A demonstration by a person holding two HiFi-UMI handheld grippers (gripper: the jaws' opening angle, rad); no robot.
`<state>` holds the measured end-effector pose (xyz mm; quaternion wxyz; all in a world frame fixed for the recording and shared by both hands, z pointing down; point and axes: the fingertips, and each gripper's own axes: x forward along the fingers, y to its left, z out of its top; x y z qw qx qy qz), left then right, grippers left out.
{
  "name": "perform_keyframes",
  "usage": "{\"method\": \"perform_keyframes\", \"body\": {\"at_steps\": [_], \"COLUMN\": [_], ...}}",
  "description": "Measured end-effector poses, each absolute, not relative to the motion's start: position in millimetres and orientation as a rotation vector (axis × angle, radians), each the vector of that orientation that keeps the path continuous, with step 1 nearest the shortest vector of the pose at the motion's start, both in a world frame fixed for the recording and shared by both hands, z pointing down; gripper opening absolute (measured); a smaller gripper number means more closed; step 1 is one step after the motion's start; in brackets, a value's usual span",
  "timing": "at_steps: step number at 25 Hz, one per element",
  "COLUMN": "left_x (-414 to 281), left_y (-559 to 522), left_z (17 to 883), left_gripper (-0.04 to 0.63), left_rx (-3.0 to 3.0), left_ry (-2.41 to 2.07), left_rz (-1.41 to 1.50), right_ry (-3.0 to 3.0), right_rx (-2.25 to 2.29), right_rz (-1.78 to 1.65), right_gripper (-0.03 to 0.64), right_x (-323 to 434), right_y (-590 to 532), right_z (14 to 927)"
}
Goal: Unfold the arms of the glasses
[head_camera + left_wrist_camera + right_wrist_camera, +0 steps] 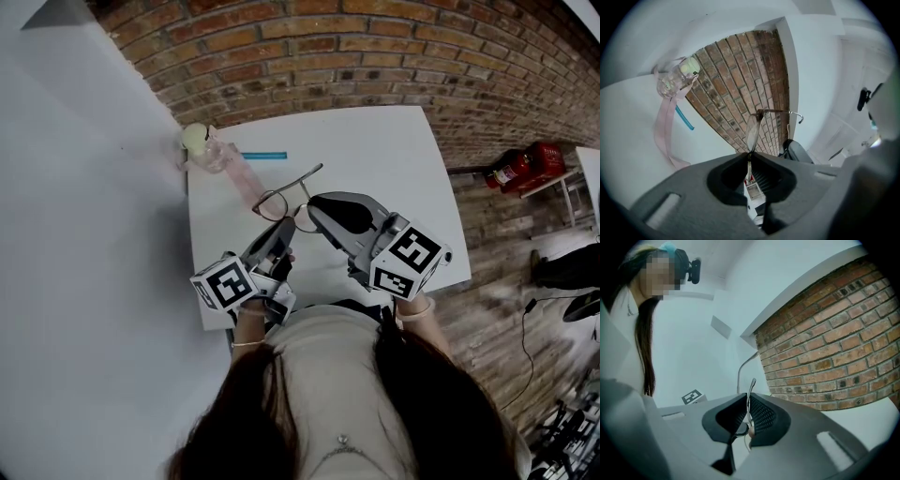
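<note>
Thin metal-framed glasses [277, 200] hang in the air above the white table [394, 159], held between both grippers. My left gripper [284, 228] is shut on the frame at the edge of one lens [752, 131]. In the left gripper view one arm [780, 111] juts out to the right from the top of that lens. My right gripper [312, 203] is shut on a thin metal part of the glasses [750, 394], and a curved wire arm [742, 369] rises past its jaws. In the head view one arm [309, 175] points away over the table.
A clear bottle with a pale cap and a pink strap [212, 150] lies at the table's far left corner, with a blue stick [264, 156] beside it. A white wall runs along the left. Red objects [525, 167] sit on the brick floor at the right.
</note>
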<state>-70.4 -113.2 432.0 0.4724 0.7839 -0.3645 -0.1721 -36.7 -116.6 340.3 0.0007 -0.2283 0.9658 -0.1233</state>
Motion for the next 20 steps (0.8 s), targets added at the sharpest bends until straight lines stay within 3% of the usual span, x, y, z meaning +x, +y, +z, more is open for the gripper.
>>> {"method": "perform_keyframes", "body": {"at_steps": [20], "left_x": [-75.2], "left_y": [-108.9], "left_z": [438.7], "left_gripper": [0.021], "left_rx": [1.778], "left_ry": [-0.866], "left_rz": [-0.479], "right_ry": [2.968], "right_rx": [-0.716], "right_rz": [-0.423], "right_gripper": [0.025], "right_x": [-21.6], "right_y": [-121.3], "right_z": [333.9]}}
